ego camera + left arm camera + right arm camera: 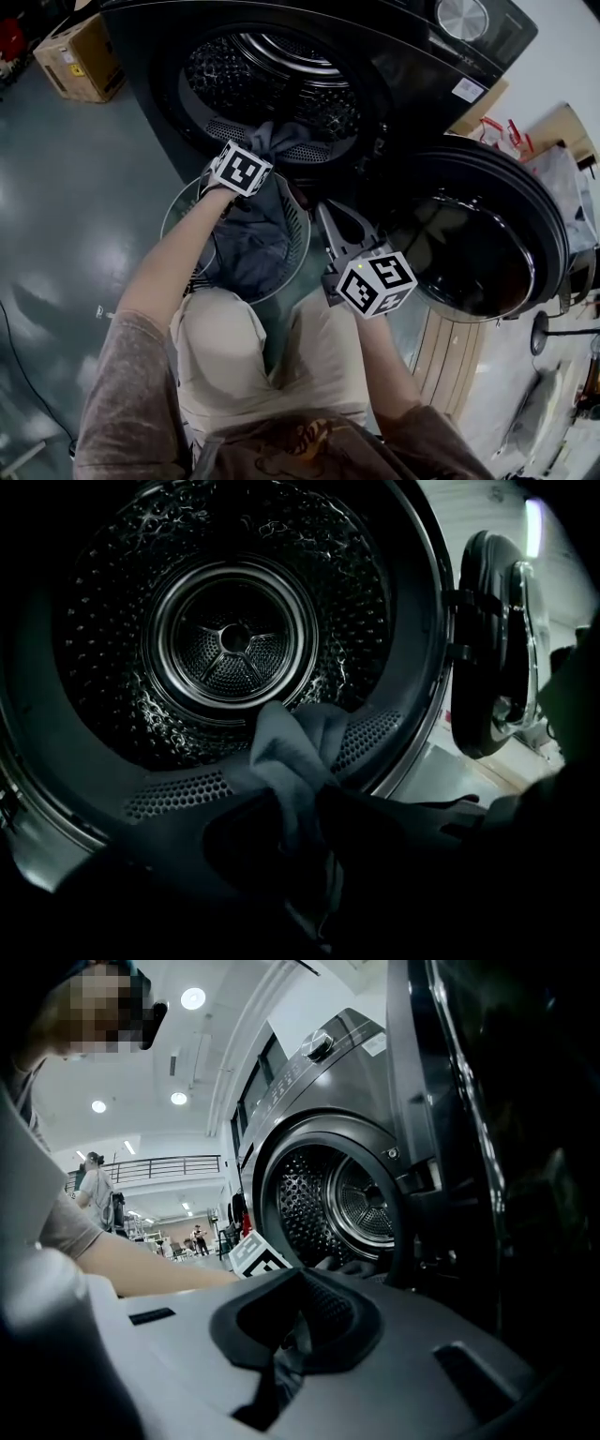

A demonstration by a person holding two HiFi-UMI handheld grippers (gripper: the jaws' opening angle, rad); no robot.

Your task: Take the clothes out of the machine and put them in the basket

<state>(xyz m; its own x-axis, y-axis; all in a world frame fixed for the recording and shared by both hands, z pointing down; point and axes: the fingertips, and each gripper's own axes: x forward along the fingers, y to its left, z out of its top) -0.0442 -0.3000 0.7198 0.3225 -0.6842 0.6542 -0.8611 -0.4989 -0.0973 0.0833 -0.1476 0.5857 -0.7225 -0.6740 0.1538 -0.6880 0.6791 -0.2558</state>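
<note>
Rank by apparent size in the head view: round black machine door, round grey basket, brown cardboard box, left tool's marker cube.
1. Round black machine door
2. Round grey basket, partly hidden by the arm
3. Brown cardboard box, farther off
4. Left tool's marker cube

Room's a big open workshop-type hall tbh. Glossy dark grey-green floor [66,234] w/ soft light glare on it, and a brown cardboard box [80,58] parked top left. Pale wooden slatted planks [441,352] lie on the right side, w/ a plain white wall [572,47] behind. Right gripper view: white ceiling [141,1054] w/ round recessed lights [193,998], a dark-railed upper balcony [150,1164], and a few ppl [97,1185] standing far off in the bg.
</note>
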